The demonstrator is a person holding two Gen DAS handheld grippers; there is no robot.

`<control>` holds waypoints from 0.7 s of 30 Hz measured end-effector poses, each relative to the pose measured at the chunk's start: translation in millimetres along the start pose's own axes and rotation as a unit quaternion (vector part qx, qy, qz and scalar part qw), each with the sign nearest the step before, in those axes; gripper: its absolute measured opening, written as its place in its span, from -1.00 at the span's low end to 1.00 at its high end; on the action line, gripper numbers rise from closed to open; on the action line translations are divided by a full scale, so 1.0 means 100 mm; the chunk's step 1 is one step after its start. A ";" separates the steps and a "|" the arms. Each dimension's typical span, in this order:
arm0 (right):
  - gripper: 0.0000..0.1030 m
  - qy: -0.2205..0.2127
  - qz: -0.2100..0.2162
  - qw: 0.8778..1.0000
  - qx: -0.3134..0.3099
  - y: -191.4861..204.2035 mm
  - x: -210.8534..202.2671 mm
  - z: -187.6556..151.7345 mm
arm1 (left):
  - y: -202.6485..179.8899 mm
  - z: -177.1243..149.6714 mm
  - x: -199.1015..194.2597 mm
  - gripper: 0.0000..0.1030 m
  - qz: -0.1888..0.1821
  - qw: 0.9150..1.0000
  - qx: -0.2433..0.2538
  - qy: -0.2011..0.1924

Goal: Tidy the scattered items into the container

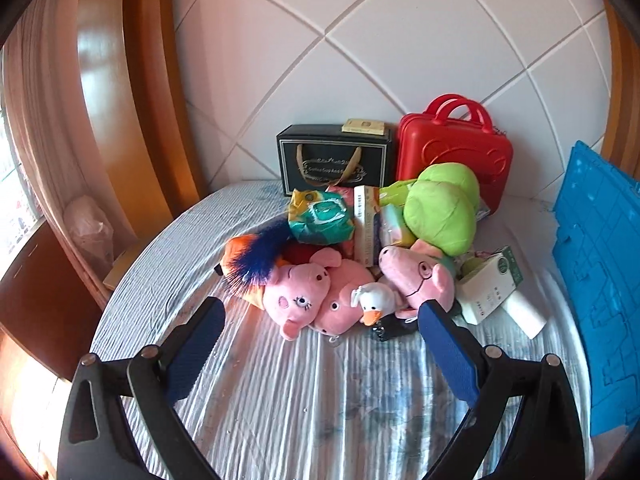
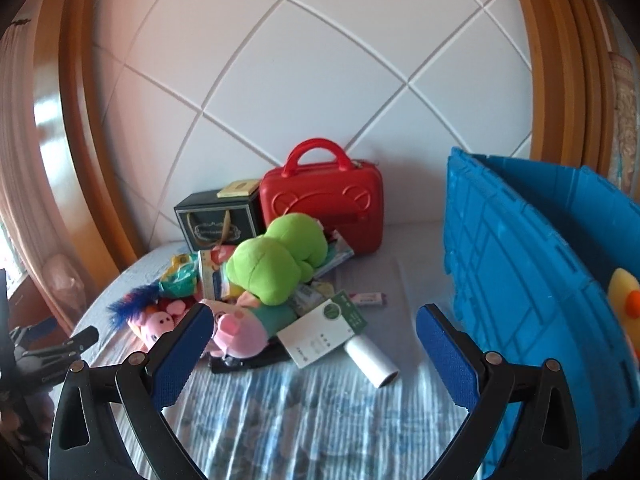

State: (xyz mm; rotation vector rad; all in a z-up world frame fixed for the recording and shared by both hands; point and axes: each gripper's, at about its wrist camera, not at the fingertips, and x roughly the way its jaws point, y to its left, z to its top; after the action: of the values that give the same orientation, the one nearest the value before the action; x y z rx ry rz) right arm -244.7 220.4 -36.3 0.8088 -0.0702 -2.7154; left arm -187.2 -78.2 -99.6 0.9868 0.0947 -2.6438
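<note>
Both empty, jaws spread: left hand-held gripper (image 1: pixel 322 312), right hand-held gripper (image 2: pixel 314 320); toy pile (image 2: pixel 256 280) left of blue container (image 2: pixel 520 280), yellow duck (image 2: pixel 624 296) inside it

left gripper (image 1: pixel 322 312) jaws spread wide, empty, right gripper (image 2: pixel 314 316) likewise wide apart, empty

Left gripper (image 1: pixel 322 312), jaws spread wide, above the bed (image 1: pixel 280 392). Pink pig plushes (image 1: pixel 298 294), white duck (image 1: pixel 374 302) and green plush (image 1: pixel 440 210) piled mid-bed; blue crate (image 1: pixel 600 280) at right edge.
</note>
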 end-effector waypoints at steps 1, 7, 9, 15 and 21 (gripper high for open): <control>1.00 0.009 0.008 1.000 -0.001 0.02 0.11 0.00 | 0.03 0.01 0.06 0.91 0.006 1.000 -0.004 0.004; 1.00 0.064 0.035 0.997 0.006 0.15 0.77 0.13 | 0.19 0.26 0.46 0.91 0.023 0.999 -0.014 0.017; 1.00 0.074 0.034 0.997 0.006 0.22 0.99 0.22 | 0.26 0.44 0.63 0.91 0.020 1.000 -0.016 0.014; 1.00 0.116 0.033 0.992 0.024 0.45 1.83 0.53 | 0.40 1.02 1.42 0.91 0.021 1.000 -0.001 0.023; 1.00 0.152 0.009 0.988 0.027 0.68 2.73 0.76 | 0.31 1.36 2.38 0.91 -0.006 0.998 0.015 0.067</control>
State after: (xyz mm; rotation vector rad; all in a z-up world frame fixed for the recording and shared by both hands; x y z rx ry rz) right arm -484.0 69.7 -106.7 1.2207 -0.0837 -2.5503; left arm -431.8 -194.4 -149.2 1.1762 0.0914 -2.5956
